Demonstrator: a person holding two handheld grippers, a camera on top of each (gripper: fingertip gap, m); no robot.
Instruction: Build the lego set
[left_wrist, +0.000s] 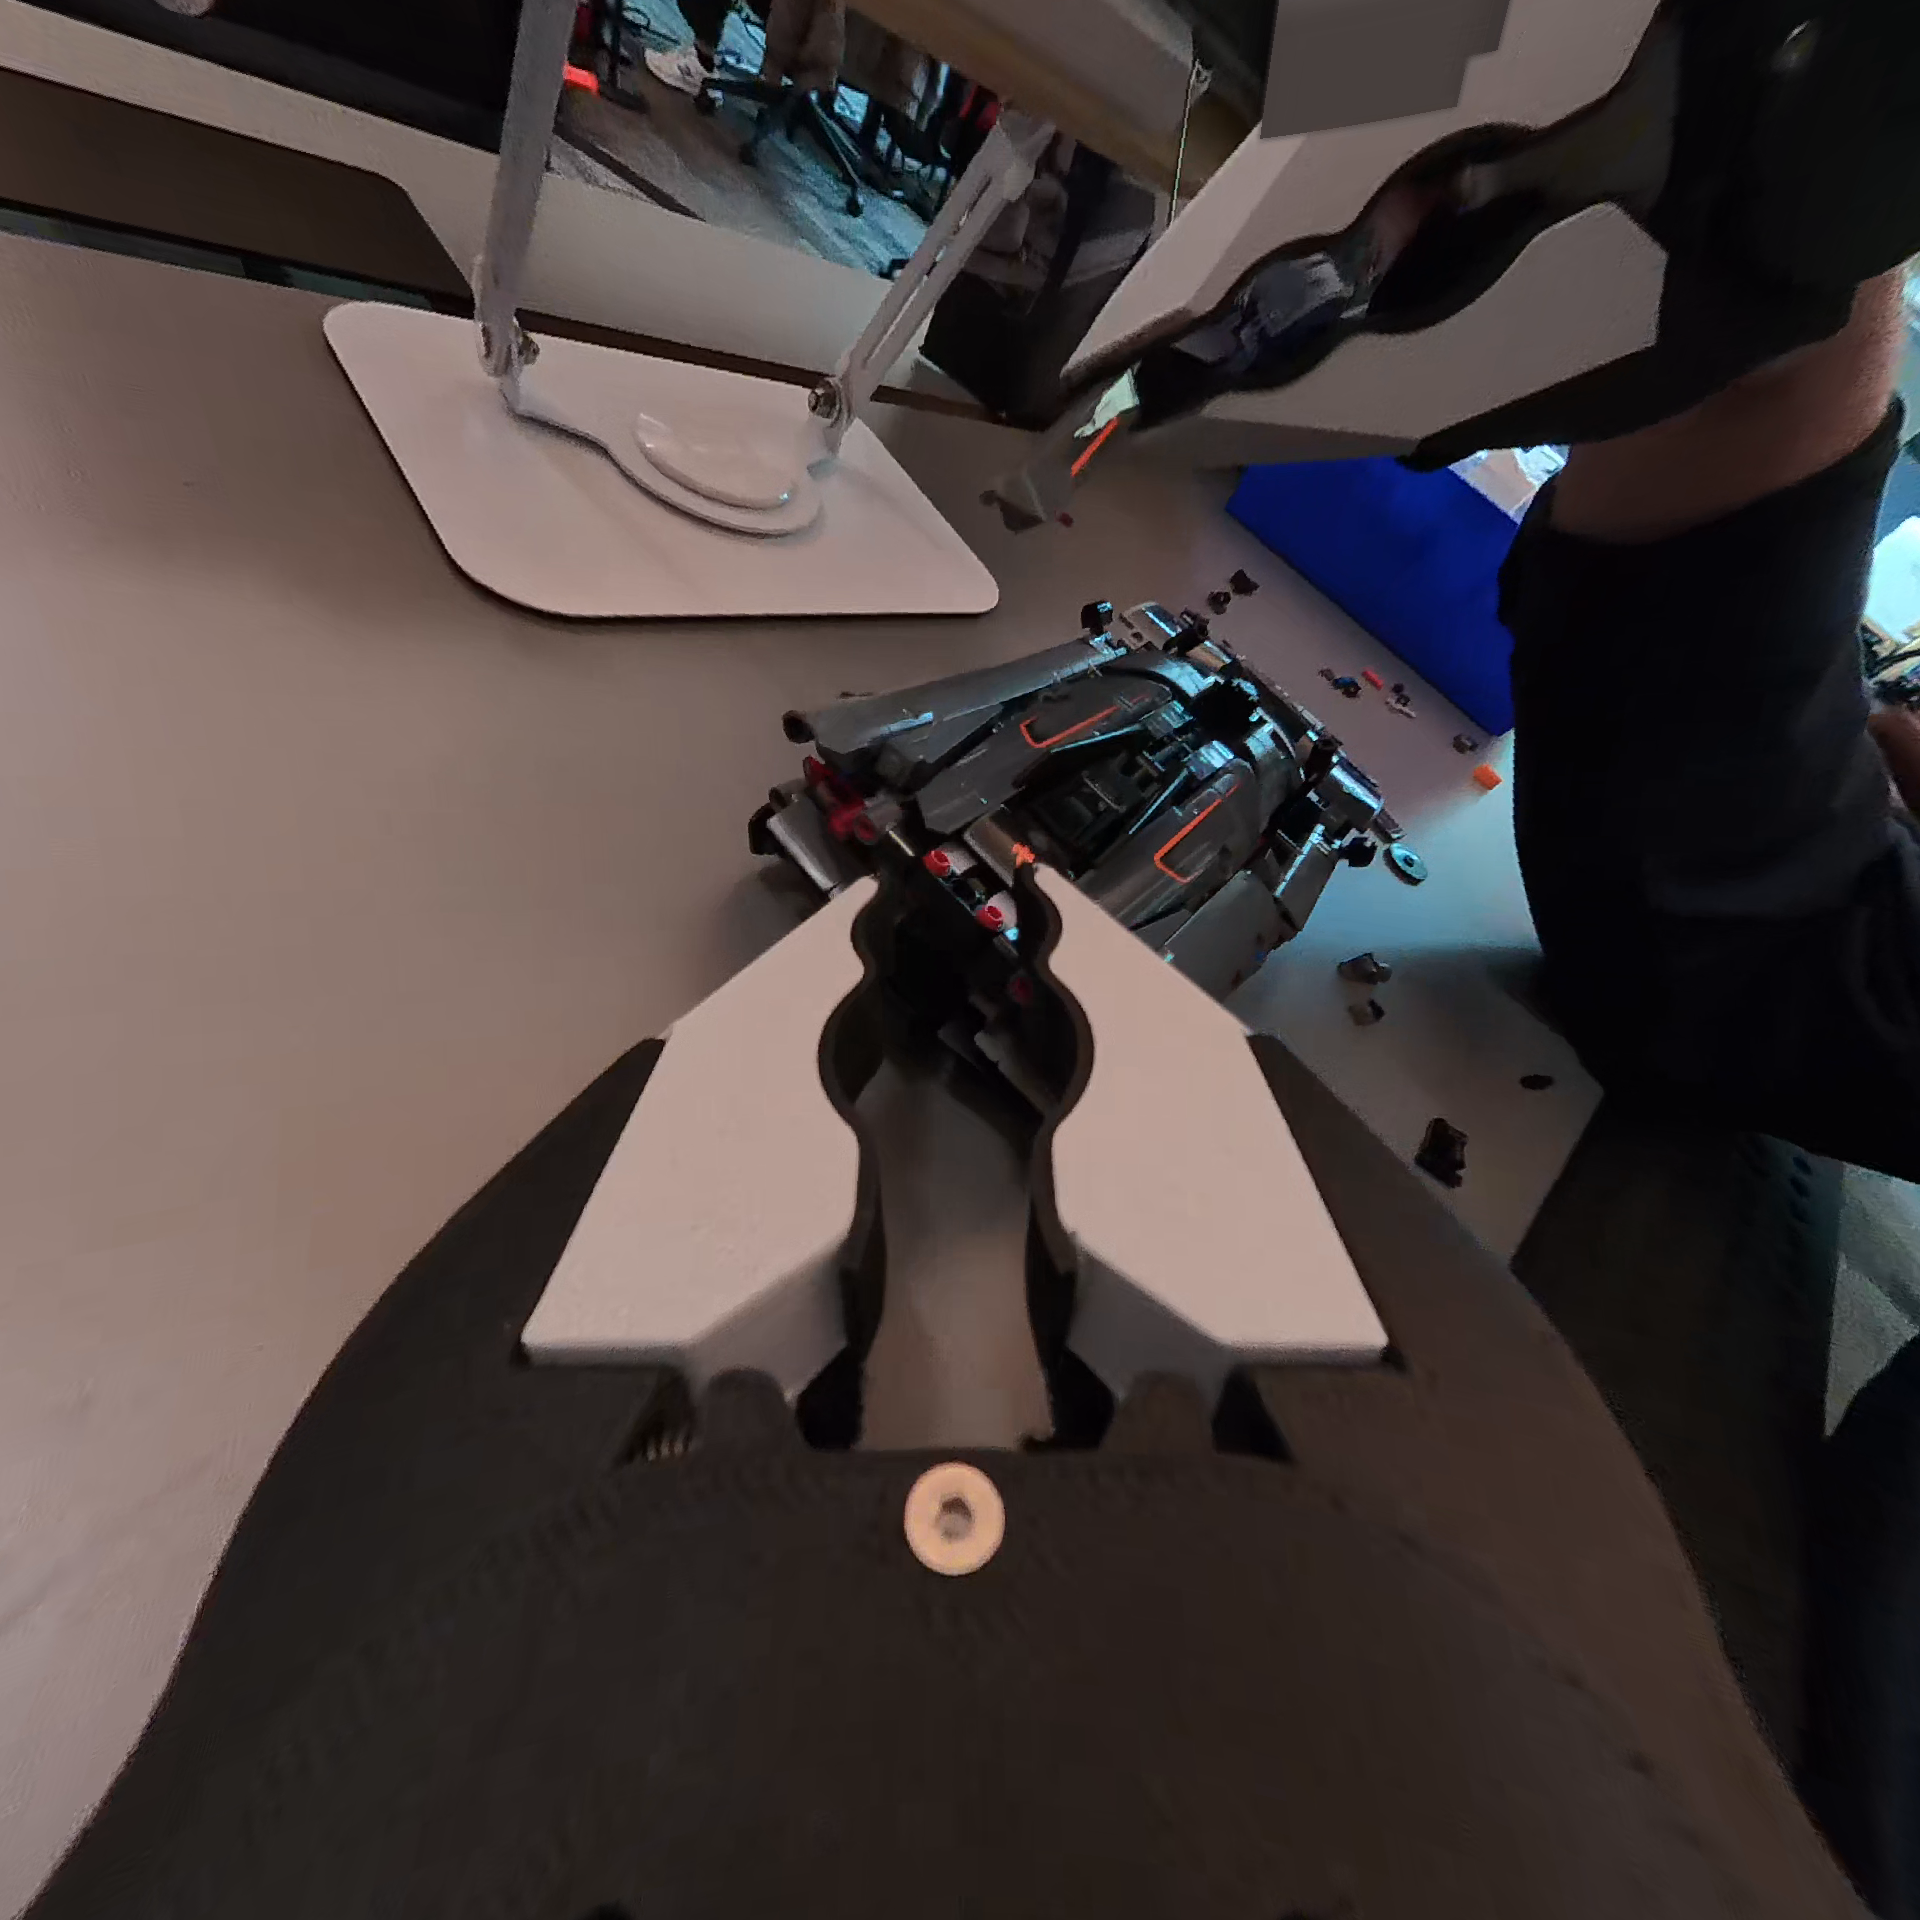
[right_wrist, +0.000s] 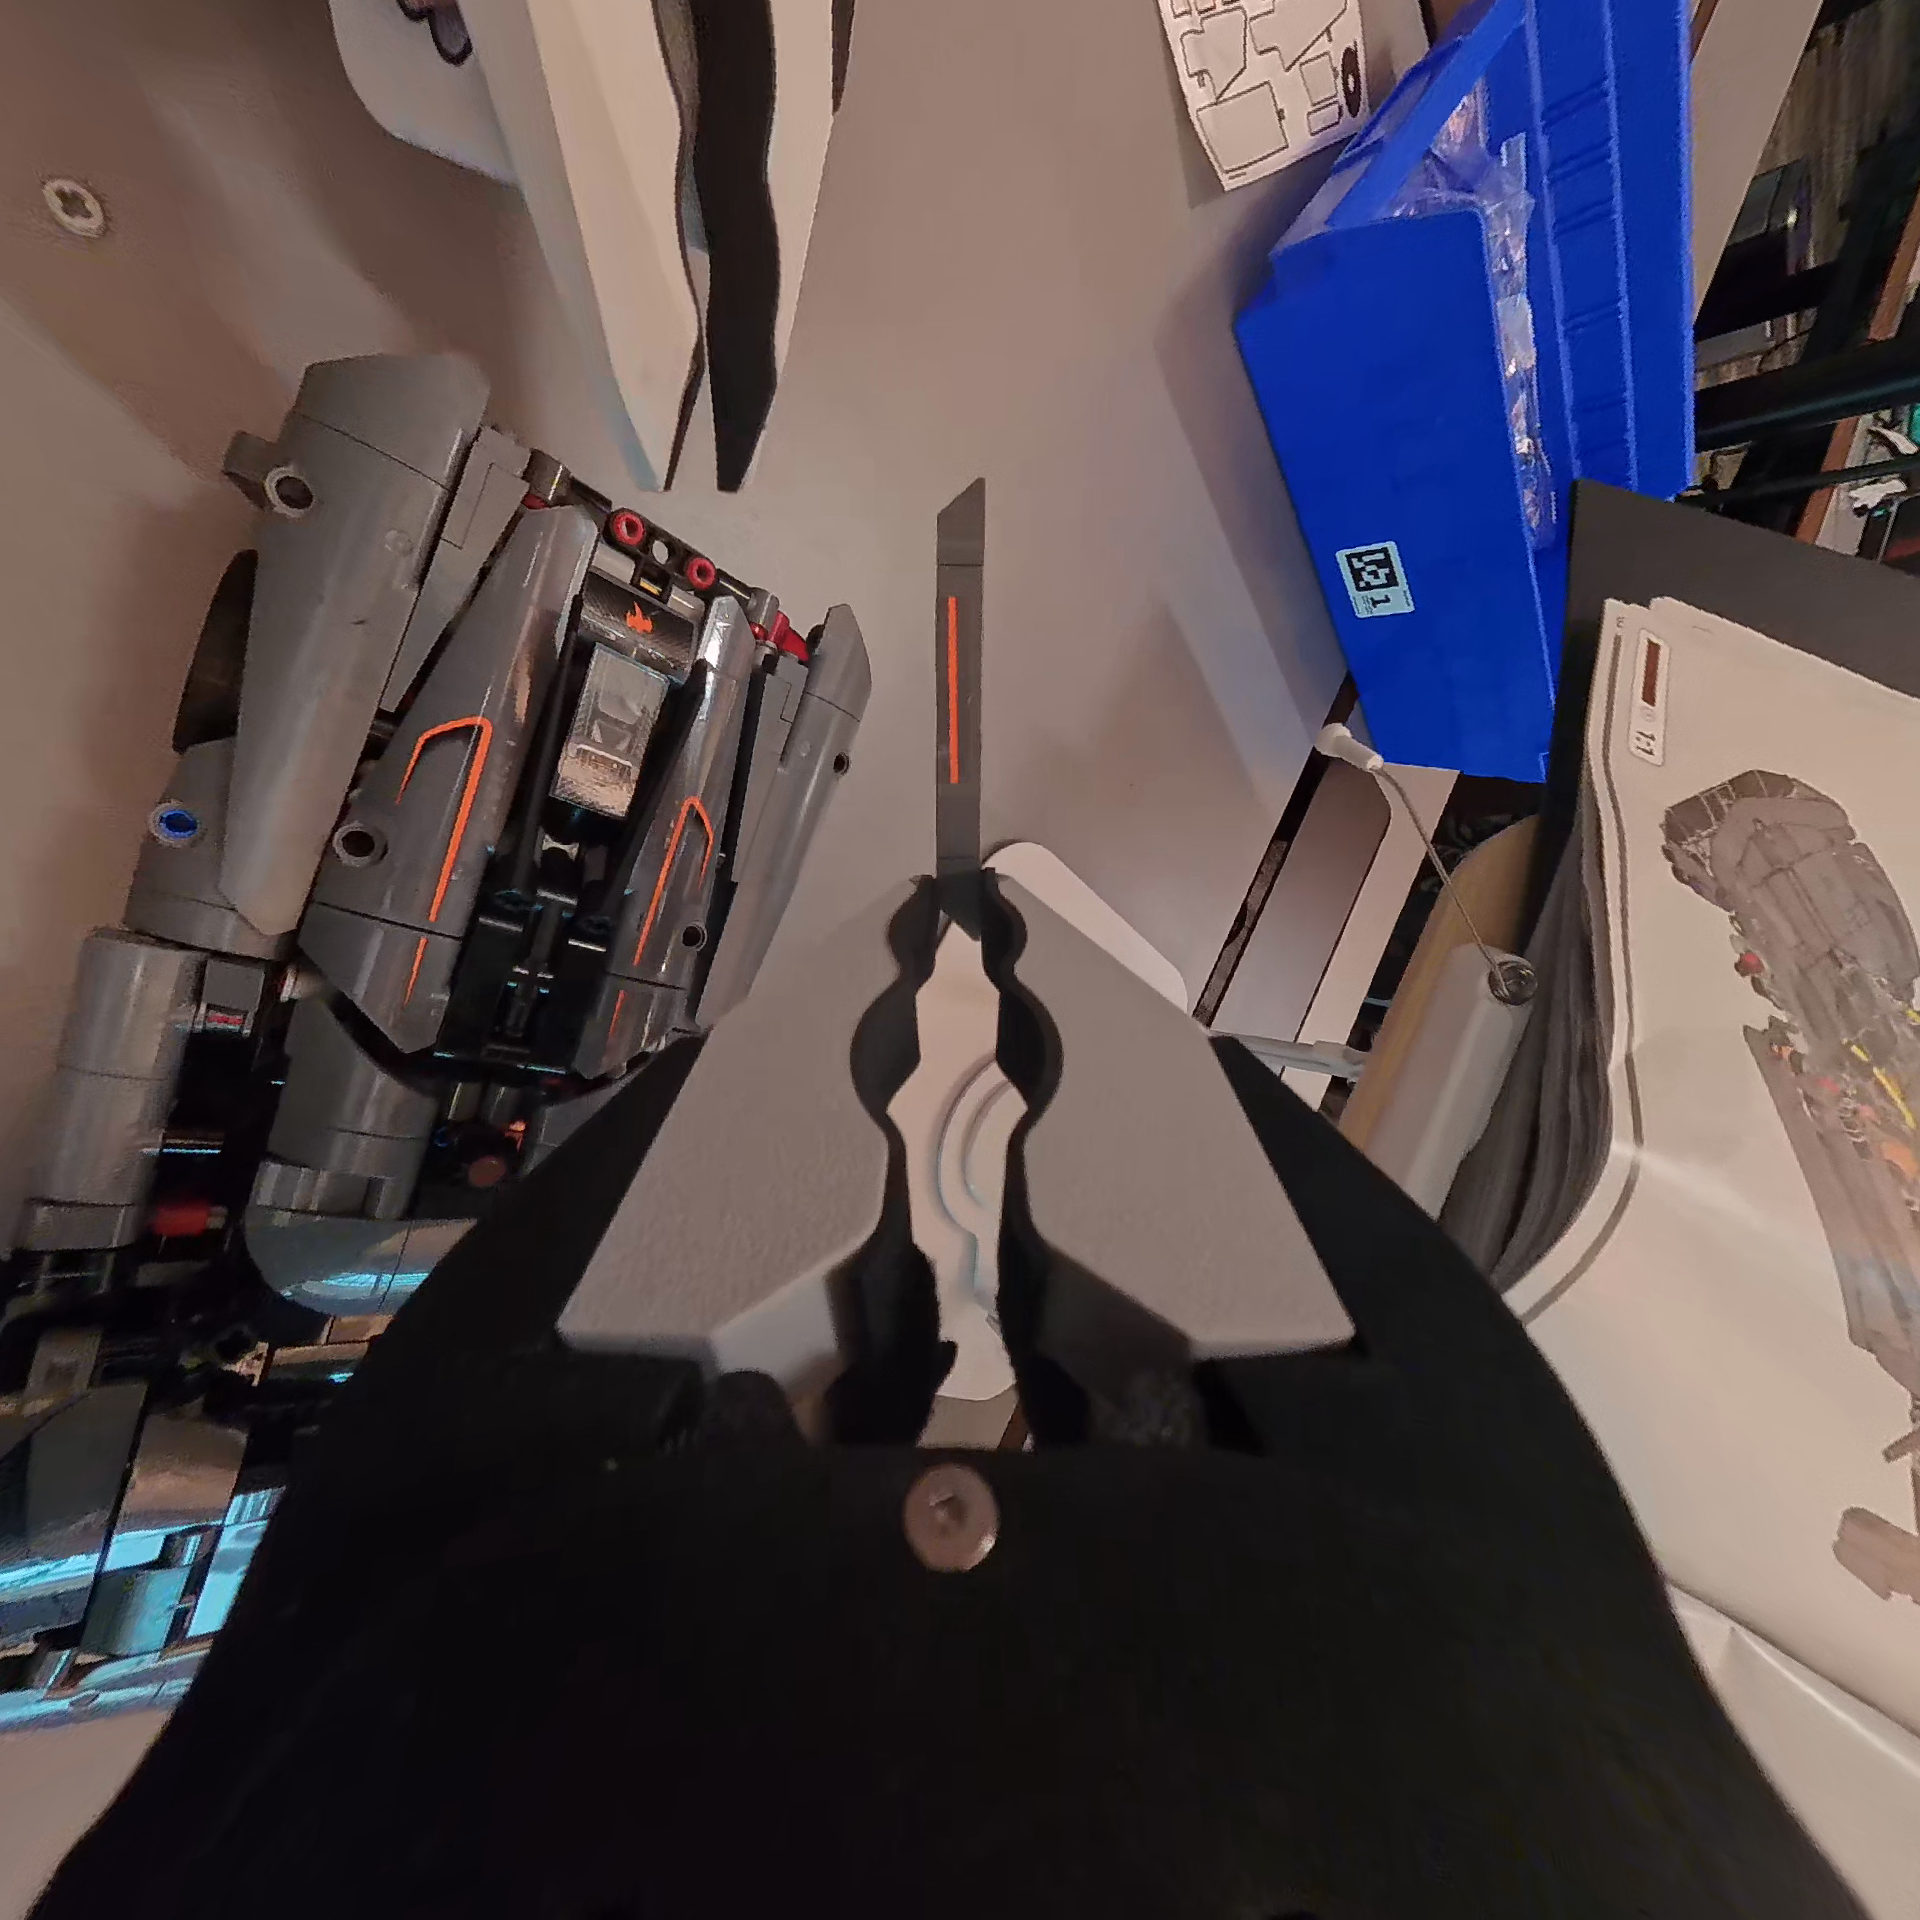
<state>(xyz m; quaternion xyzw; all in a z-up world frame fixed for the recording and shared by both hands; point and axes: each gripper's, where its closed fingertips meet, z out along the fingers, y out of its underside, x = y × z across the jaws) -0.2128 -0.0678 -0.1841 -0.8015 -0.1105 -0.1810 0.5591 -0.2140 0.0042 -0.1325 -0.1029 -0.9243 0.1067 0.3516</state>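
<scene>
A dark grey lego car model (left_wrist: 1101, 779) with orange stripes lies on the grey table, also in the right wrist view (right_wrist: 499, 790). My left gripper (left_wrist: 956, 888) is closed around the model's end that carries red pins; it also shows at the top of the right wrist view (right_wrist: 701, 473). My right gripper (right_wrist: 956, 899) is shut on one end of a long dark panel with an orange stripe (right_wrist: 961, 686) and holds it in the air beside the model. In the left wrist view the right gripper (left_wrist: 1138, 400) and panel (left_wrist: 1060, 462) hang above and behind the model.
A white monitor stand base (left_wrist: 665, 488) sits behind the model. A blue bin (right_wrist: 1455, 416) with bagged parts, a sticker sheet (right_wrist: 1257, 83) and an open instruction booklet (right_wrist: 1766, 1039) are to the right. Small loose pieces (left_wrist: 1444, 1148) are scattered near a person's arm (left_wrist: 1714, 727). One gripper's finger ends stand about 10 centimeters off the other's.
</scene>
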